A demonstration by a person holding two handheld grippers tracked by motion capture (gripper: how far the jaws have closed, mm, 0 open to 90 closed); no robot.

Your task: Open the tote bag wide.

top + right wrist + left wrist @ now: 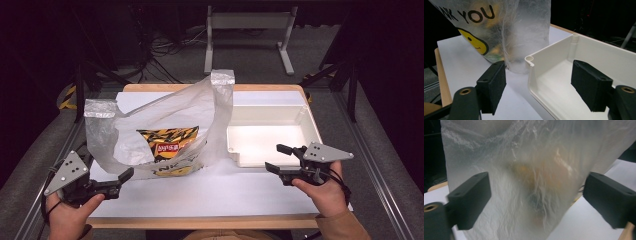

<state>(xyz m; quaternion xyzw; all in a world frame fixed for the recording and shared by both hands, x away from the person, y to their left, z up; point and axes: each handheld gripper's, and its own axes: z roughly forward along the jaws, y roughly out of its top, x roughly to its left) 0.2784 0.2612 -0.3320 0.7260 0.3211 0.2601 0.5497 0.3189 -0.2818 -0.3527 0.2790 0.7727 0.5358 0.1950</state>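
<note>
The plastic bag (165, 132) stands left of centre on the counter (210, 192), a snack packet (167, 142) inside. Both the left hand-held gripper (125, 177) and right hand-held gripper (277, 159) are apart, holding nothing. The floppy bag could slump or tip against the white tray (310, 125) if nudged.
</note>
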